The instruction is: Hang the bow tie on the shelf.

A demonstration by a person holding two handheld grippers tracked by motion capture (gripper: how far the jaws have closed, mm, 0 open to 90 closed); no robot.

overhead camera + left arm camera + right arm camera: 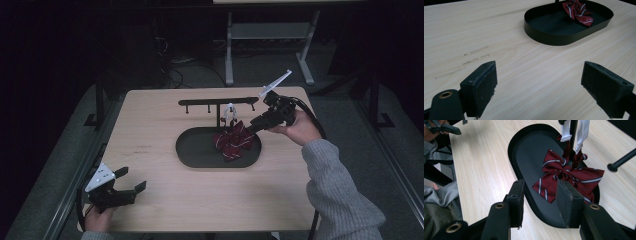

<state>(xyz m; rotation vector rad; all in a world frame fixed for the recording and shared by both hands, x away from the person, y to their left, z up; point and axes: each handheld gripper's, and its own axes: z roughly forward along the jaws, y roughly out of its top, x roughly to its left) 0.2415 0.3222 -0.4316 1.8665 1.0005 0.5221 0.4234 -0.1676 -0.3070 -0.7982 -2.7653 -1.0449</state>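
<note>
A dark red bow tie (233,140) with white stripes lies in the right half of a black oval tray (192,152) at the table's middle. Its white strap (230,111) hangs from a black peg rack (215,102) standing at the tray's back. My right gripper (248,126) reaches in from the right, just above the bow. In the right gripper view the jaws (540,202) stand apart over the tray (524,152), with a corner of the bow tie (571,176) in the gap, untouched. My left gripper (132,179) rests open at the front left corner, nothing between its pads (480,82).
The rack's bar spans above the tray's back edge, and one peg end (612,167) juts out close to the right gripper. Bare wood surrounds the tray (544,37). A white-legged desk frame (230,55) stands on the floor beyond the table.
</note>
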